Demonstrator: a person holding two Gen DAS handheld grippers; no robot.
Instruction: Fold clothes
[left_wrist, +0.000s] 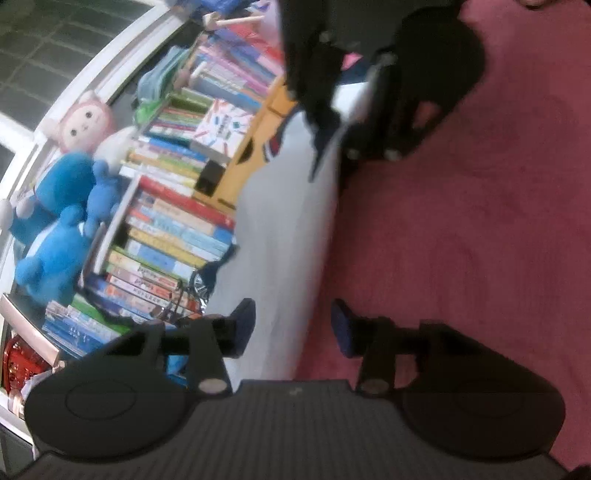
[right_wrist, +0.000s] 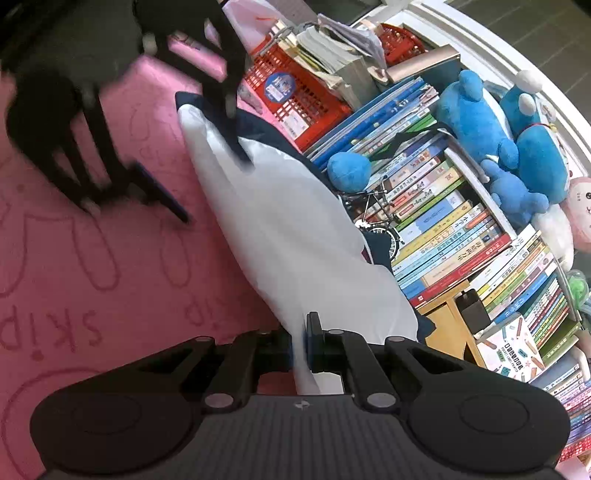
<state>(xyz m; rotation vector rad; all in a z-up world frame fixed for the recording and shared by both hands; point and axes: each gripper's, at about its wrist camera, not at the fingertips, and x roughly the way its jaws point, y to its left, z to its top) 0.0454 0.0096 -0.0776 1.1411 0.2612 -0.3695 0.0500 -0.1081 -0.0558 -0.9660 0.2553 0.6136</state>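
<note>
Right gripper (right_wrist: 306, 345) has its 2 jaws pressed together on a fold of the white garment (right_wrist: 291, 236), and the cloth runs away from the fingertips in a long, taut band toward the far end, where a dark navy trim shows. In the right wrist view, the left gripper (right_wrist: 207, 177) sits at that far end, blurred, its 2 fingers spread apart: 1 lies on the navy edge of the garment, the other over the pink mat (right_wrist: 92, 258) to the left of the cloth. Nothing is pinched between them.

From the left wrist view, the left gripper (left_wrist: 293, 325) stands partly open, with its blue pads (left_wrist: 341, 328) apart and empty; the garment (left_wrist: 284, 221) passes ahead between them as a pale strip, and the pink mat (left_wrist: 461, 240) fills everything to the right of it. At the far end of the strip, the right gripper (left_wrist: 321, 155) appears as a dark blur, closed on the cloth.

Beyond the garment, on the side away from the mat, rows of books (right_wrist: 443, 221) lean in stacks. Blue plush toys (right_wrist: 480, 122) lie on top of them, with a pink plush (left_wrist: 86, 122) beside them. A red plastic basket (right_wrist: 295, 96) stands just past the garment's far end in the right wrist view, and a yellow wooden piece (left_wrist: 251, 147) sits against the books.
</note>
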